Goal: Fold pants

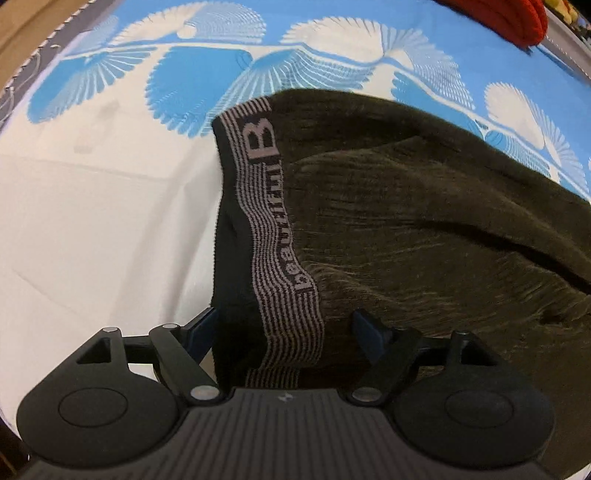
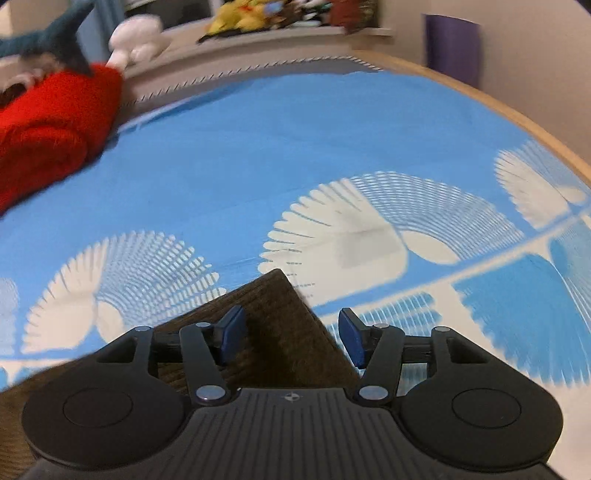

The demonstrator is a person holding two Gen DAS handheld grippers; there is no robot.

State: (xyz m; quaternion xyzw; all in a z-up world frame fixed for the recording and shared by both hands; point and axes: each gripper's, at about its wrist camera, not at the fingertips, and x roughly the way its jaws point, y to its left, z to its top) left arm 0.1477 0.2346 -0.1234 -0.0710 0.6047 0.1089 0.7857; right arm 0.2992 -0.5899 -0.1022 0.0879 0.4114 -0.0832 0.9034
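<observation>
Dark olive pants lie on a blue and white patterned sheet. Their striped grey waistband with lettering runs down the middle of the left wrist view. My left gripper is open, its blue-padded jaws standing on either side of the waistband's near end. In the right wrist view a corner of the pants lies flat on the sheet. My right gripper is open with that corner between its jaws.
A red garment lies at the far left of the bed, also at the top right of the left wrist view. Plush toys sit behind it. A wooden bed edge curves along the right.
</observation>
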